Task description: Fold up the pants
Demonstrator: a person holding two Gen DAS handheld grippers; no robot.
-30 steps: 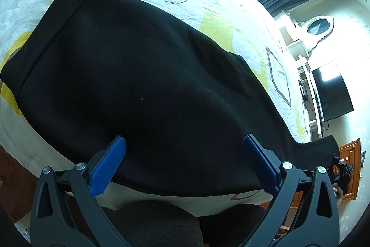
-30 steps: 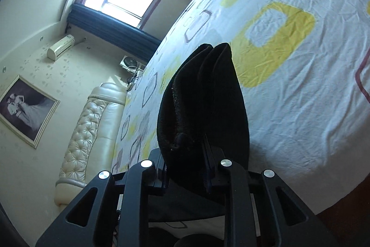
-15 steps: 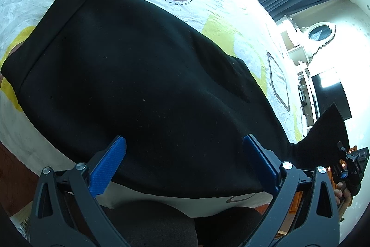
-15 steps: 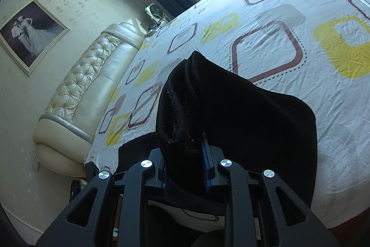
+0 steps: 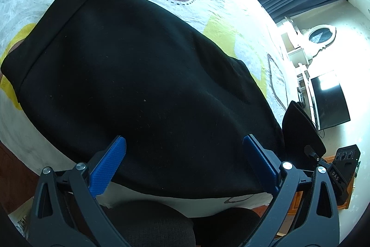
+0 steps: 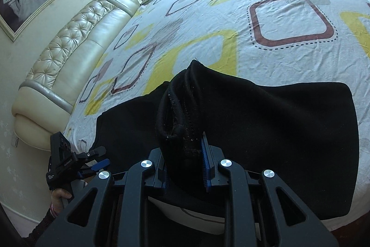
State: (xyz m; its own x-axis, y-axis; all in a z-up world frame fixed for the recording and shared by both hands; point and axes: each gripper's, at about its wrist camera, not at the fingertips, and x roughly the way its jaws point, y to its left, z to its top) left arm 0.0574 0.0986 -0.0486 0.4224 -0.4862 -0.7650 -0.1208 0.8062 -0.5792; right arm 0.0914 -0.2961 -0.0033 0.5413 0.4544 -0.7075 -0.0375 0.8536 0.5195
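Black pants point(image 5: 143, 85) lie flat on the bed, waistband at the far left. My left gripper point(image 5: 185, 156) is open and empty, its blue pads just above the pants' near edge. My right gripper point(image 6: 185, 166) is shut on the bunched leg cuffs point(image 6: 180, 108) and holds them up over the rest of the pants point(image 6: 277, 131). The raised cuffs point(image 5: 300, 129) and the right gripper show at the right of the left wrist view. The left gripper point(image 6: 92, 163) shows at the lower left of the right wrist view.
The bed has a white sheet point(image 6: 231, 15) with yellow and brown squares. A cream tufted headboard point(image 6: 69, 43) stands at the left. A TV point(image 5: 328, 103) and a white cabinet stand beyond the bed. The bed's near edge runs just below the pants.
My right gripper has swung round and carried the leg cuffs up and over towards the waist end. The left gripper has barely moved and stays open.
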